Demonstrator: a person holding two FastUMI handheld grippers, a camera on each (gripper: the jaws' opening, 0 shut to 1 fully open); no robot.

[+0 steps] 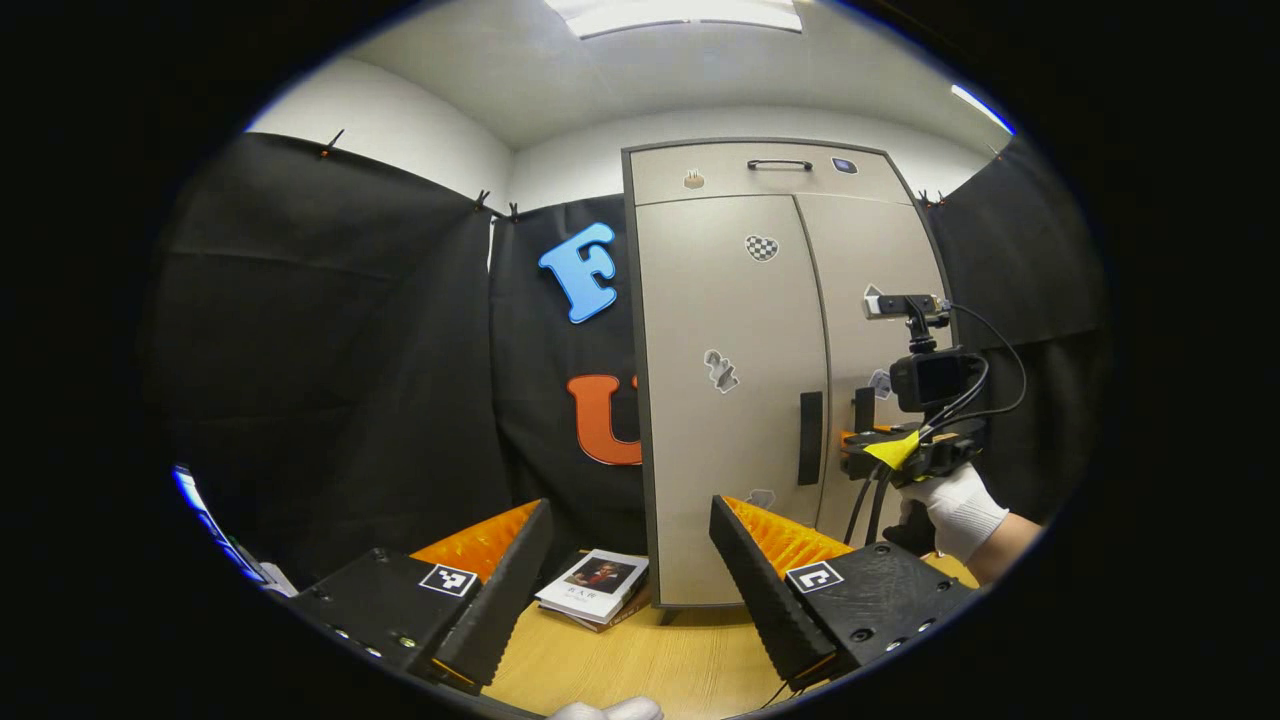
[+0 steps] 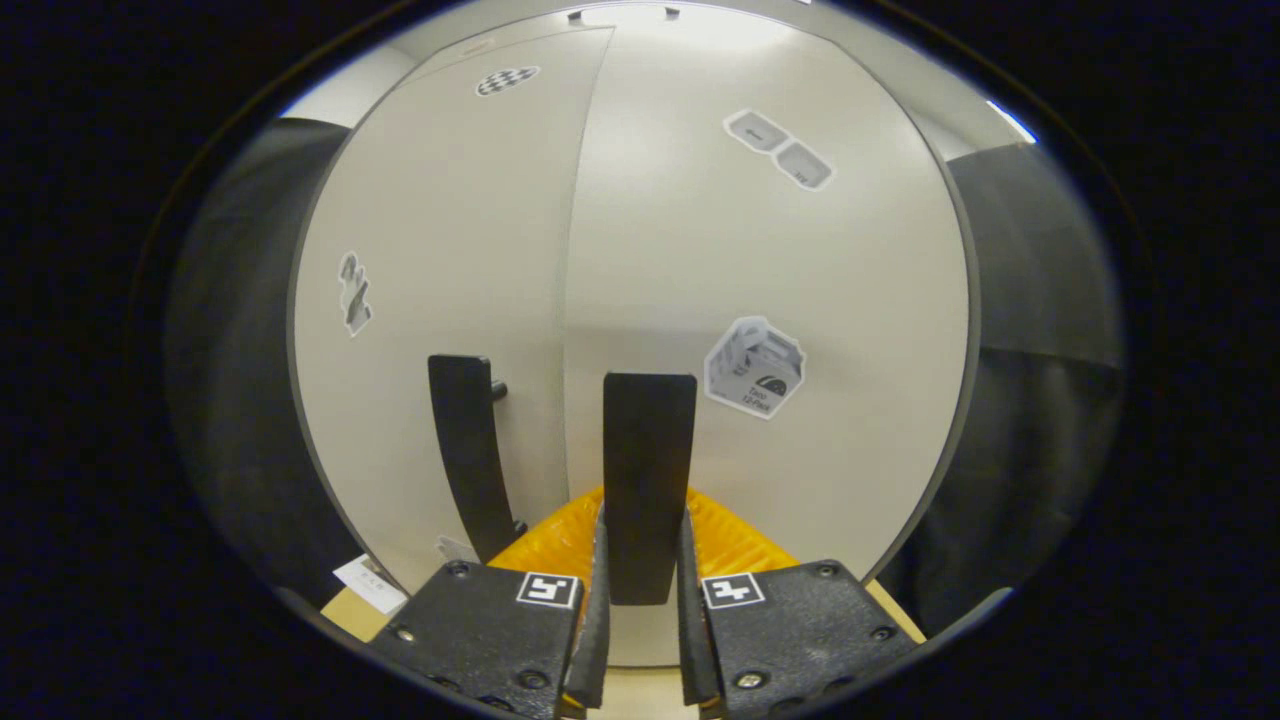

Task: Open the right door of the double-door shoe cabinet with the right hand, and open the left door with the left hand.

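The grey shoe cabinet (image 1: 735, 300) stands on the table with both doors looking flush. In the right gripper view, my right gripper (image 2: 643, 525) is shut on the right door's black vertical handle (image 2: 648, 450), one finger on each side of it. The left door's handle (image 2: 465, 460) hangs free just to its left. In the left gripper view, my left gripper (image 1: 630, 505) is open and well short of the cabinet, pointing at the left door (image 1: 725, 420). Its handle (image 1: 810, 437) lies up and to the right. A white-gloved hand (image 1: 955, 510) holds the right gripper (image 1: 862, 445) at the right handle.
A small book (image 1: 595, 585) lies on the wooden table (image 1: 640, 660) by the cabinet's lower left corner. A top drawer with a black handle (image 1: 778, 163) sits above the doors. Black cloth walls stand left and right of the cabinet.
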